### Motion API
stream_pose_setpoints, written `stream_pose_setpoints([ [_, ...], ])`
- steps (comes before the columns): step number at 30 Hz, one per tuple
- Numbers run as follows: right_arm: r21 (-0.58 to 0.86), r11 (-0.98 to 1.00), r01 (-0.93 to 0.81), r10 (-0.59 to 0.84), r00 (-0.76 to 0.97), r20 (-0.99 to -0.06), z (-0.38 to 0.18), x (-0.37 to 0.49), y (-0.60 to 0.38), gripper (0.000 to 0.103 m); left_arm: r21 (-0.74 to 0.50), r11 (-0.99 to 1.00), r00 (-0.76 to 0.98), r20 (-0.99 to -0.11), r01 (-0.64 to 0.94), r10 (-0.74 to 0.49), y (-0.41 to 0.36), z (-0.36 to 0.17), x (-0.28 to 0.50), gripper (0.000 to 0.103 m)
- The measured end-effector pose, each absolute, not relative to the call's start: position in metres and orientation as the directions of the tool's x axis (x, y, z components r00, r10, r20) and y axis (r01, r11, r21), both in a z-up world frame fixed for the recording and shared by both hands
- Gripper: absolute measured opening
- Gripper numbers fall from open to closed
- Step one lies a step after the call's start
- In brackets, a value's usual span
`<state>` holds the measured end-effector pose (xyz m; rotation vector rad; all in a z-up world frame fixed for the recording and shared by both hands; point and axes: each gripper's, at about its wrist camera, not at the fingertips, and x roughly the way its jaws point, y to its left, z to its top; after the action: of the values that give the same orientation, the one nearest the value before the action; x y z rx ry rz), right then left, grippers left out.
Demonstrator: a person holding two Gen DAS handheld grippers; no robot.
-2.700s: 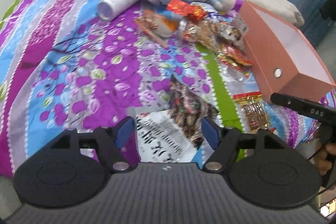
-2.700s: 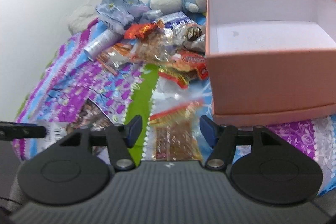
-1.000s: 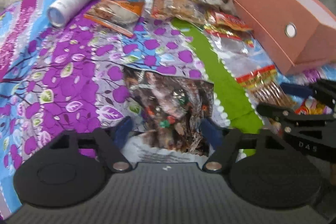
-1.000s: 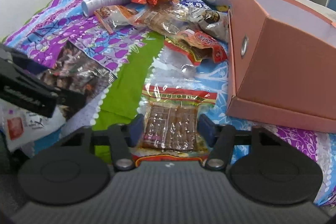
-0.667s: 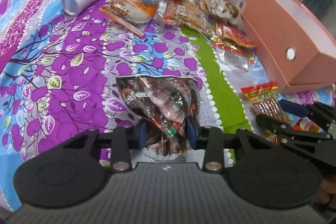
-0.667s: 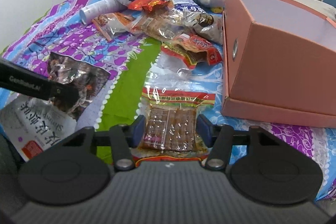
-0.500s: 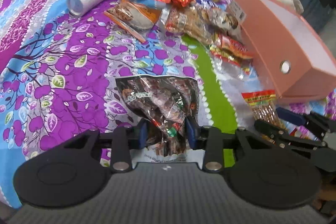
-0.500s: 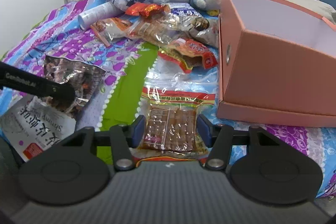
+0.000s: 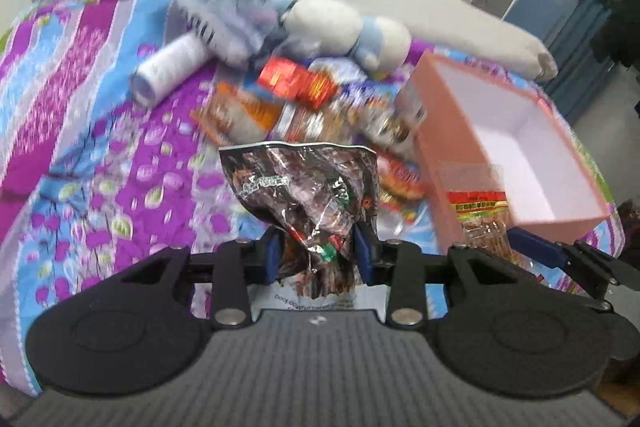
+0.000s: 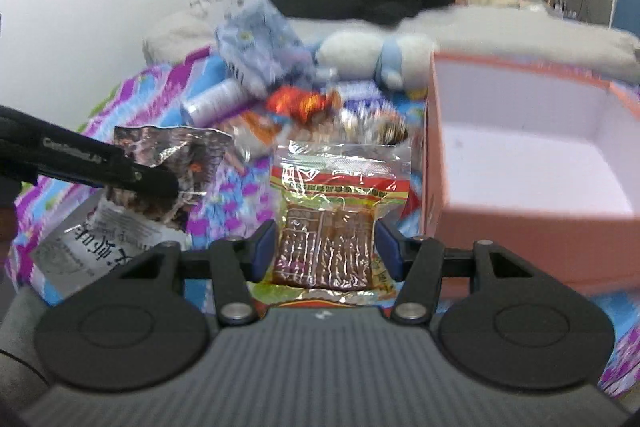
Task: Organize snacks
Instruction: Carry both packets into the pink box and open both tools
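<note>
Left gripper (image 9: 316, 253) clamped on dark candy bag (image 9: 308, 183) — right gripper (image 10: 326, 247) clamped on clear snack pack (image 10: 332, 227), both above quilt (image 9: 100, 163), box (image 10: 532, 151) just right.

Snack pile (image 9: 320, 107) motion-blurred, labels unreadable

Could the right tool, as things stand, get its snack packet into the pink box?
Probably yes. The right tool grips the brown snack packet clear of the bed, and the pink box stands open beside it, nothing between them.
</note>
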<state>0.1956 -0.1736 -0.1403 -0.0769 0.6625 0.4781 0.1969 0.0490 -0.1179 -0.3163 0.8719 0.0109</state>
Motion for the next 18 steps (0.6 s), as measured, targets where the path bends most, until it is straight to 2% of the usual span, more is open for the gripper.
stream_pose_setpoints([
  [12,0.045,0.914,-0.404,0.377,0.799,-0.469,-0.044,0.222,-0.212,0.056,-0.316,0.948,0.76,-0.625,-0.037,-0.179,0.013,-0.017,0.243,0.042],
  [18,0.022,0.94,-0.341,0.321,0.858,-0.401,-0.013,0.238,-0.24,0.055,-0.295,0.954,0.801,-0.559,0.049,-0.214,-0.023,0.027,0.278,0.042],
])
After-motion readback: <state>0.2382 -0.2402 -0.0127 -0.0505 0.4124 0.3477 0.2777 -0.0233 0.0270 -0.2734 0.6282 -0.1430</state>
